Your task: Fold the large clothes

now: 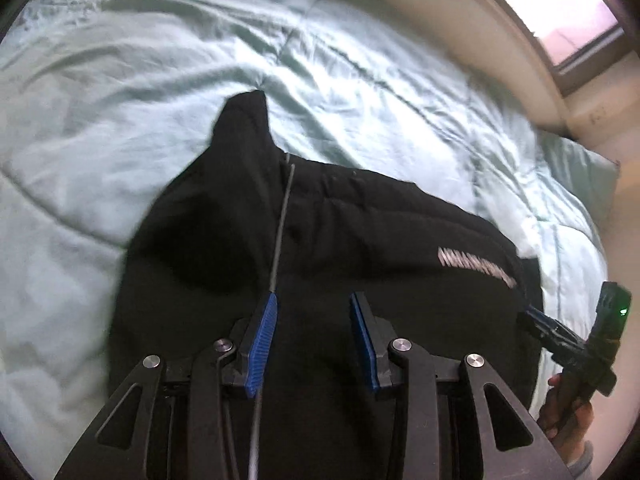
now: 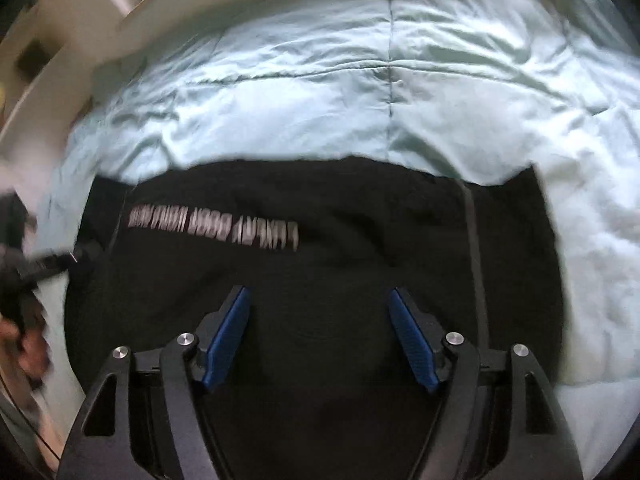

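Both pairs of jaws stand apart with nothing between the blue pads. From its own camera the left gripper (image 1: 313, 300) hangs over a black hoodie (image 1: 340, 240), with a grey drawstring (image 1: 282, 228) running just past its left pad. The right gripper (image 2: 320, 294) is spread wider, also empty, above the same hoodie (image 2: 320, 264), whose white lettering (image 2: 216, 226) is blurred and unreadable. It lies on a pale green comforter (image 2: 360, 80), hood (image 1: 244, 128) pointing away. A window (image 1: 556, 4) shows at upper right.
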### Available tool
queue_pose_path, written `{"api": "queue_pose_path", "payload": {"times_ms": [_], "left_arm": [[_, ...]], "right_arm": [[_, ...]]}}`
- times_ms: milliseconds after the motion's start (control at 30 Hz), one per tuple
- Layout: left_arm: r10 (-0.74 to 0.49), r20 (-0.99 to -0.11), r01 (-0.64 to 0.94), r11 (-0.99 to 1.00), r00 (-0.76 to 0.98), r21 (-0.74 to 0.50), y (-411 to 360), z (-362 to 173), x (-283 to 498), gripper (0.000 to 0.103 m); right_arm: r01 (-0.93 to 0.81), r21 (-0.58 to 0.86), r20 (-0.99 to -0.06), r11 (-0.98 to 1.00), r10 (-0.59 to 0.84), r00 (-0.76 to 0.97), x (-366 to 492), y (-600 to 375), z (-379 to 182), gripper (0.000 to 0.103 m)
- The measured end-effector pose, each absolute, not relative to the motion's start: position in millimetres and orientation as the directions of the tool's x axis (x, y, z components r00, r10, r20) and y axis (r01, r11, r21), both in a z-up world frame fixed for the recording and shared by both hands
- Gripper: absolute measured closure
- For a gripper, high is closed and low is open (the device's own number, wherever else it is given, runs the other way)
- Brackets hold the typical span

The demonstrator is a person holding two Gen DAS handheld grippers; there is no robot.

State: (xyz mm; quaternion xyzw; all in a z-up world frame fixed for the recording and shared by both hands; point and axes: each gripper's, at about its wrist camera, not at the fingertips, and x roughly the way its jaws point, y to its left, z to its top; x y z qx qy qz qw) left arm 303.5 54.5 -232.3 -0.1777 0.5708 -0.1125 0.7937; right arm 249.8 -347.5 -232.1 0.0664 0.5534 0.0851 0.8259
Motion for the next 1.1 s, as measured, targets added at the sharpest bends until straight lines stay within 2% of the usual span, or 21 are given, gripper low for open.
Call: {"api": "queue_pose_path", "payload": {"times_ms": [133, 267, 367, 533, 800, 967, 1033, 1067, 1100], "left_arm": [[-0.383, -0.863, -0.058, 0.904, 0.331, -0.424, 80.6, -225.1, 261.0, 0.064], [-0.407, -0.871, -0.132, 0.881, 0.276, -0.454, 94.4, -253.0, 240.6, 0.064], [-0.394, -0.885, -0.137, 0.89, 0.247, -0.434, 91.3, -248.7, 246.4, 0.064], [-0.377, -0.876, -0.049, 0.911, 0.3, -0.408, 89.5, -212.5, 247.3, 0.064], [-0.373, -0.87, -0.054, 0.91, 0.321, -0.411, 113.1, -192.4, 240.7, 0.064], [-0.401, -0.852, -0.065, 0.893, 0.336, -0.446, 131.8, -184.4, 253.1, 0.064], [-0.435, -0.835, -0.067, 0.873, 0.338, -0.482, 138.2, -187.6, 258.9, 0.06], [-0.453, -0.827, -0.065, 0.864, 0.333, -0.499, 141.1, -191.6, 263.0, 0.05], [-0.462, -0.827, -0.068, 0.86, 0.321, -0.506, 141.6, -197.4, 267.7, 0.043]], "right_arm": [[-0.06, 0.181, -0.915, 0.982, 0.19, 0.357, 201.7, -359.2, -225.0, 0.027], [-0.022, 0.165, -0.935, 0.986, 0.164, 0.314, 175.9, -360.5, -244.9, 0.027], [-0.048, 0.079, -0.955, 0.996, 0.09, 0.282, 177.6, -347.7, -250.8, 0.027], [-0.006, 0.199, -0.936, 0.98, 0.192, 0.294, 179.4, -365.0, -229.3, 0.027], [0.107, 0.216, -0.912, 0.97, 0.161, 0.378, 165.0, -418.0, -196.6, 0.027], [0.168, 0.2, -0.911, 0.965, 0.12, 0.394, 179.0, -450.7, -197.2, 0.026], [0.186, 0.21, -0.911, 0.96, 0.123, 0.393, 186.5, -459.7, -202.1, 0.026], [0.196, 0.215, -0.912, 0.957, 0.125, 0.39, 190.2, -464.7, -206.1, 0.026], [0.206, 0.222, -0.913, 0.953, 0.129, 0.386, 195.0, -468.8, -210.9, 0.026]]}}
